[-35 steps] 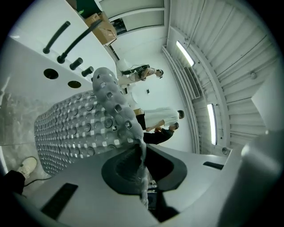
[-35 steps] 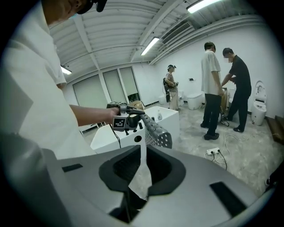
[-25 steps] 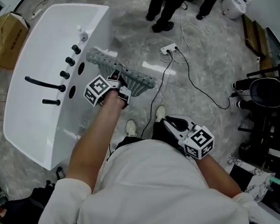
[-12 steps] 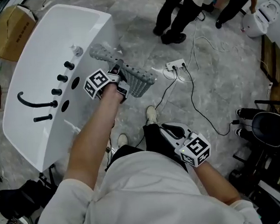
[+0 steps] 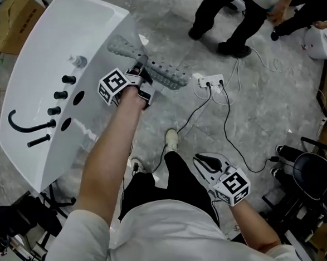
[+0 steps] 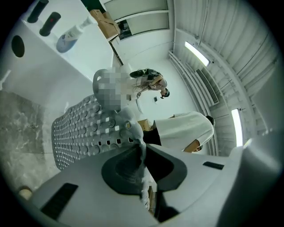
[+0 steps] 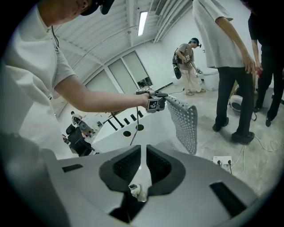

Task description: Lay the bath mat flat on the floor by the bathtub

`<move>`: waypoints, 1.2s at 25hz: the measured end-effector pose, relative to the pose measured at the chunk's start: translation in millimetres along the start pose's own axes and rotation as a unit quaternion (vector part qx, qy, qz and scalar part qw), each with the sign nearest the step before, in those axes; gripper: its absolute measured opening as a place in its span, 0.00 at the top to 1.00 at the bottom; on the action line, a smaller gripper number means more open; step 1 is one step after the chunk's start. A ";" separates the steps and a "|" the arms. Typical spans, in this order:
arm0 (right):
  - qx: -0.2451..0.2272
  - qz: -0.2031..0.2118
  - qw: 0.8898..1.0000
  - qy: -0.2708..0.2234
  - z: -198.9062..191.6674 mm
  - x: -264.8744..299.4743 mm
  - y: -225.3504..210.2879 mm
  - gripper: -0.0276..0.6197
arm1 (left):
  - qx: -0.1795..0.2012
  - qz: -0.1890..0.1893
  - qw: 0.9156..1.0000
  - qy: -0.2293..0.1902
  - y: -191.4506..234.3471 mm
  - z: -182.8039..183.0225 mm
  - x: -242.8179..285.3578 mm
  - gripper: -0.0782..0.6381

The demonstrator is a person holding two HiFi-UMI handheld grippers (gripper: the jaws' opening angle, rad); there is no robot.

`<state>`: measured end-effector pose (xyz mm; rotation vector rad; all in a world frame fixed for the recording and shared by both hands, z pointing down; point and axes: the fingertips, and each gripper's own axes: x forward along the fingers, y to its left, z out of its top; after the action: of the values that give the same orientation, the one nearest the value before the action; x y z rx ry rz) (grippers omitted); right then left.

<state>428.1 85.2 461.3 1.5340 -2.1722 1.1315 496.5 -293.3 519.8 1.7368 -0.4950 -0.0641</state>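
Note:
The grey perforated bath mat (image 5: 162, 74) hangs in the air beside the white bathtub (image 5: 42, 74), held by one edge. My left gripper (image 5: 143, 77) is shut on that edge; in the left gripper view the mat (image 6: 82, 128) spreads away to the left of the jaws and a fold is pinched between them. My right gripper (image 5: 206, 162) is low beside the person's leg, shut with nothing in it. From the right gripper view the mat (image 7: 184, 122) dangles from the left gripper (image 7: 153, 103) above the tub (image 7: 133, 133).
A power strip (image 5: 211, 82) with trailing cables lies on the marble floor to the right of the mat. People (image 5: 231, 16) stand at the far right. A cardboard box (image 5: 13, 20) sits behind the tub, and a black chair (image 5: 314, 175) at the right edge.
The left gripper has carried the mat a little farther along the tub's side, away from the body. The right gripper has stayed low by the leg.

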 end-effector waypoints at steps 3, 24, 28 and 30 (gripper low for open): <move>0.016 0.016 1.000 0.010 -5.4 13.2 -14.2 0.88 | -0.009 -0.011 1.000 -0.012 19.5 7.6 15.8 0.83; -0.136 0.162 0.961 0.177 -88.3 151.1 54.2 0.88 | -0.039 0.148 0.988 0.005 365.7 -11.3 -230.0 0.83; -0.144 0.174 0.956 0.187 -94.5 192.7 77.9 0.89 | -0.017 0.213 0.976 0.039 428.3 -10.6 -286.1 0.83; -0.148 0.176 0.955 0.189 -97.8 213.8 83.6 0.89 | -0.009 0.240 0.969 0.050 454.4 -12.8 -301.7 0.83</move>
<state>244.1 19.7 616.6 0.7531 -2.2594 1.0306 95.2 -237.4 885.1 1.5528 -0.8230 0.3618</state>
